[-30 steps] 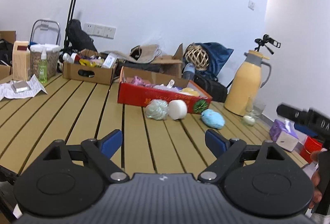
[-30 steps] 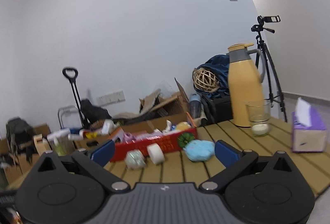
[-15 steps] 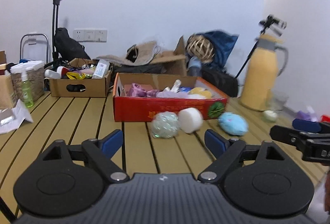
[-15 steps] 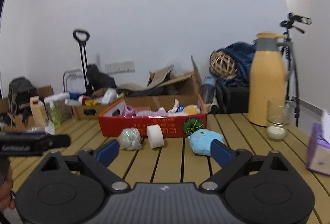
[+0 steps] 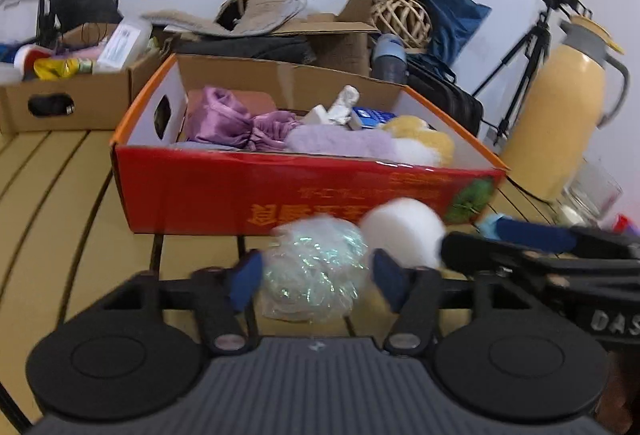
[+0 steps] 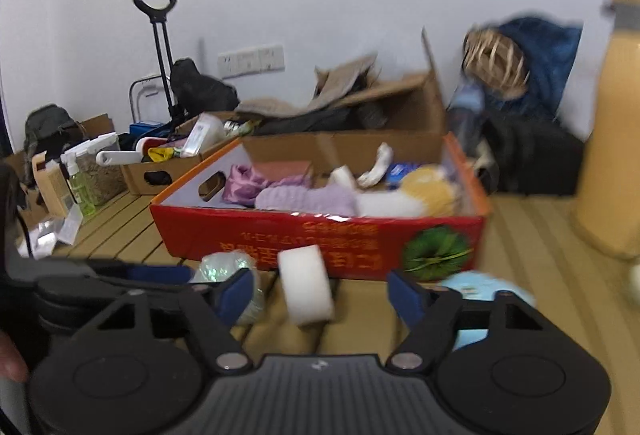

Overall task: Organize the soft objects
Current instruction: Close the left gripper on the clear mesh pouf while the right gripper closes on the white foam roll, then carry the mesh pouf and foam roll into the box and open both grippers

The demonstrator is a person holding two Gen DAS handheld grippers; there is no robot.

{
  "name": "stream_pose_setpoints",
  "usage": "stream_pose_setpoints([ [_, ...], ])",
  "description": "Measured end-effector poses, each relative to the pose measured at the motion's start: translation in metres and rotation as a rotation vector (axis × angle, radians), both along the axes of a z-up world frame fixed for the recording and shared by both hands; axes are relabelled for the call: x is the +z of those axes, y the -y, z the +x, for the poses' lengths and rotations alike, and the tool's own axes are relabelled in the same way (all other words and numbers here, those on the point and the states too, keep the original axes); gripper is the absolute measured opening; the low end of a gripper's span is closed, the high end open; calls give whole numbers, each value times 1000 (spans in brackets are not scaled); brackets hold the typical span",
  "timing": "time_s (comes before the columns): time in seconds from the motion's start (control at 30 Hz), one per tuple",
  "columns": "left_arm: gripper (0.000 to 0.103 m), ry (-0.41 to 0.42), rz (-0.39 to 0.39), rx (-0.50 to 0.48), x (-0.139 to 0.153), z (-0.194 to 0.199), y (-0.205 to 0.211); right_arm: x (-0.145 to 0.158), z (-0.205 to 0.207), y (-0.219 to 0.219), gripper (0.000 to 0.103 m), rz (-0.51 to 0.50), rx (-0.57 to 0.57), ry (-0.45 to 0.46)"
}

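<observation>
Tongs on my left stand released, blue pads spread to either side of the iridescent mesh ball, which sits on the slatted wooden table right between them; I cannot tell whether either pad touches it. Just right of that ball, beyond my left tongs' right pad, the white sponge cylinder rests against the front wall of the red cardboard box. My right tongs are released as well, jaws wide apart, with the same white cylinder standing on the table between them, nearer the left pad than the right, and apart from both. The mesh ball shows partly behind that left pad, and the light blue plush lies behind the right pad, close to the box's green-printed corner. From the left wrist view, my right tongs cross in from the right edge, one blue pad reaching toward the cylinder. Inside the red box, straight ahead of both tongs, I see purple satin cloth, a lilac fluffy piece and a yellow-and-white plush. Off to the far right of my tongs stands a yellow thermos jug.
</observation>
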State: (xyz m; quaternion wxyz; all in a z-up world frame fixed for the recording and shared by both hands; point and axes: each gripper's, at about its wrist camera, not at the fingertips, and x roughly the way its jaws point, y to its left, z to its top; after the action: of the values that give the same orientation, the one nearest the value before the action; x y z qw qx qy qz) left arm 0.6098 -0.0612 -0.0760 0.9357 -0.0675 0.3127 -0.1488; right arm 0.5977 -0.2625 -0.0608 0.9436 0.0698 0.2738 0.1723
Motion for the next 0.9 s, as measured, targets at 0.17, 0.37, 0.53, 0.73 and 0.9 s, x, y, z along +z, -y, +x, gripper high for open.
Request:
stream_pose_setpoints([
  [0.17, 39, 3, -69, -20, -8, 4, -19, -29, 31, -9, 39, 56, -33, -85],
  [0.37, 38, 20, -54, -33, -5, 0, -17, -26, 20, -12, 29, 46, -52, -30],
  [0.53, 37, 109, -4, -19, 20, -46, -22, 4, -28, -9, 29, 20, -34, 95],
  [0.73, 38, 180, -88, -13, 44, -167, -44, 17, -141, 11, 29, 21, -83, 207],
  [0.9, 38, 215, -98, 3, 61, -243, -54, 20, -220, 36, 29, 66, -121, 175],
])
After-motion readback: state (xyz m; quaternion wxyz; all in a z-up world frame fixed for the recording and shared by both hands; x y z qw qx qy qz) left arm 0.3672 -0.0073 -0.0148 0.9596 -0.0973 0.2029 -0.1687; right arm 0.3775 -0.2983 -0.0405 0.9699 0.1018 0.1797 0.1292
